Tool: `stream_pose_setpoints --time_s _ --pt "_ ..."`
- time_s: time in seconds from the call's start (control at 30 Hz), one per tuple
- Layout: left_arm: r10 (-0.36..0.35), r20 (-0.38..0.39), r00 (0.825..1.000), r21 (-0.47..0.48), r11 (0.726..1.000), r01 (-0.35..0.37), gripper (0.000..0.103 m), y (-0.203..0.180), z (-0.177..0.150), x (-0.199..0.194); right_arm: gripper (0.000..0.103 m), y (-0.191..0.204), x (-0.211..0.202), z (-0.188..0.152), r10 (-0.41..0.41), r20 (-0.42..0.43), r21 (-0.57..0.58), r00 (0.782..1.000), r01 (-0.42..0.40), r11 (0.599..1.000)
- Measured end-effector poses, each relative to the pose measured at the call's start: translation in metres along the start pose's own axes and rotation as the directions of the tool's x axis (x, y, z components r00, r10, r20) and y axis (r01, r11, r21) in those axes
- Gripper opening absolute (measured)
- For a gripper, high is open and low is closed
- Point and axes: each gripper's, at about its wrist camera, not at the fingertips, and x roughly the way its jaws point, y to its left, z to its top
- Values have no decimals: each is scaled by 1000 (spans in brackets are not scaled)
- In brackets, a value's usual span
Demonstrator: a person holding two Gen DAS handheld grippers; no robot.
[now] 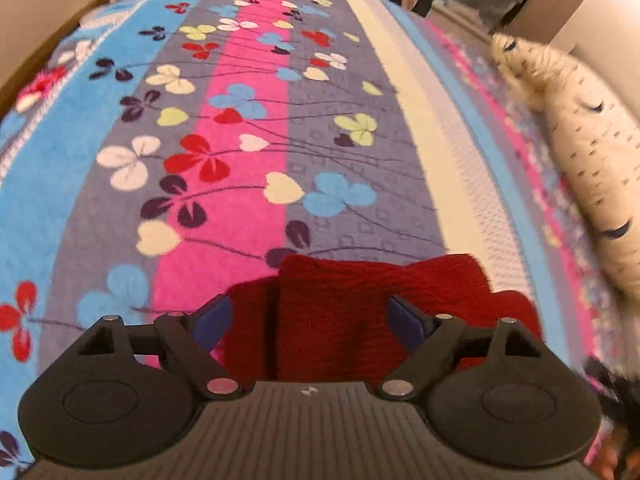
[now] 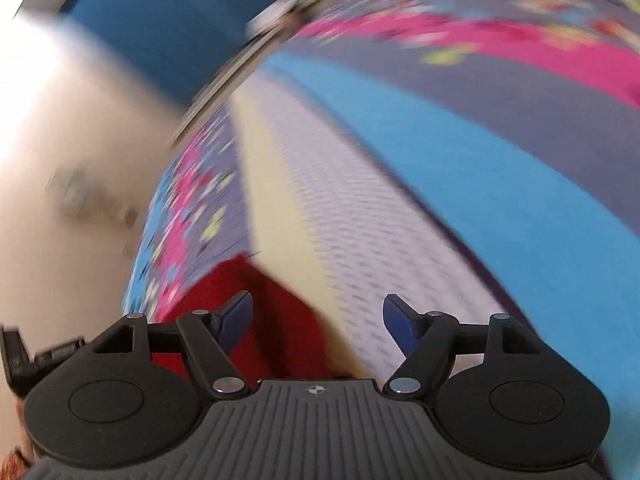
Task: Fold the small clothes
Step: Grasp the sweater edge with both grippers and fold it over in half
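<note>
A red knitted garment [image 1: 360, 304] lies folded on the flowered bedspread [image 1: 248, 120], right in front of my left gripper [image 1: 310, 320]. The left gripper is open and empty, its blue-padded fingers [image 1: 212, 322] spread just above the near part of the garment. In the blurred right wrist view the same red garment [image 2: 256, 320] shows at lower left on the bedspread [image 2: 460, 184]. My right gripper [image 2: 316, 324] is open and empty, with its left finger over the garment's edge and its right finger over the white striped band.
A cream plush toy [image 1: 576, 152] lies along the bed's right side. Clutter and a dark item [image 1: 420, 0] sit at the far end. In the right wrist view the bed edge drops to a pale floor [image 2: 80, 160].
</note>
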Motion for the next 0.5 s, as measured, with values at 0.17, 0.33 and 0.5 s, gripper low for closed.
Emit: stream_pose_setpoints --time_s 0.17,0.33,0.5 --pt "-48 -1 999 6 999 48 88 -14 -3 8 76 52 93 28 0 -201 -174 980 -35 984" --pt "23 13 1000 -4 1000 -23 16 -21 -17 10 11 83 115 15 25 -220 -245 975 -80 966" --pt "-18 125 992 -80 996 29 15 1 -37 -49 11 108 105 24 108 -192 -294 975 -162 942"
